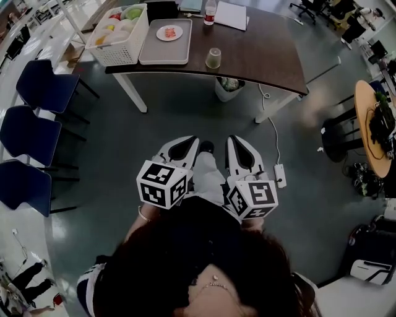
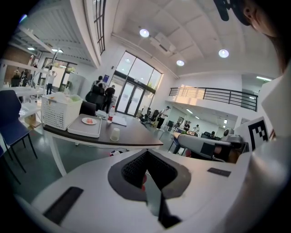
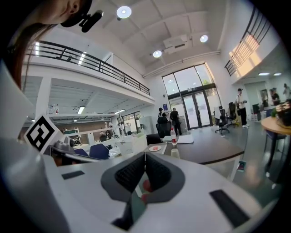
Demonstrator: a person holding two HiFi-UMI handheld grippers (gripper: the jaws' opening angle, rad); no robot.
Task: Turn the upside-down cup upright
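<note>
A translucent cup (image 1: 213,58) stands upside down near the front edge of the dark table (image 1: 272,56); it also shows as the small cup (image 2: 115,134) in the left gripper view and the cup (image 3: 175,153) in the right gripper view. My left gripper (image 1: 180,147) and right gripper (image 1: 237,148) are held side by side over the floor, well short of the table. Both point toward the table, jaws shut and empty.
On the table stand a white basket (image 1: 121,28) of fruit, a grey tray (image 1: 166,42) with a small plate (image 1: 169,33), a bottle (image 1: 210,12) and papers (image 1: 230,15). Blue chairs (image 1: 28,133) line the left. A bin (image 1: 229,88) sits under the table.
</note>
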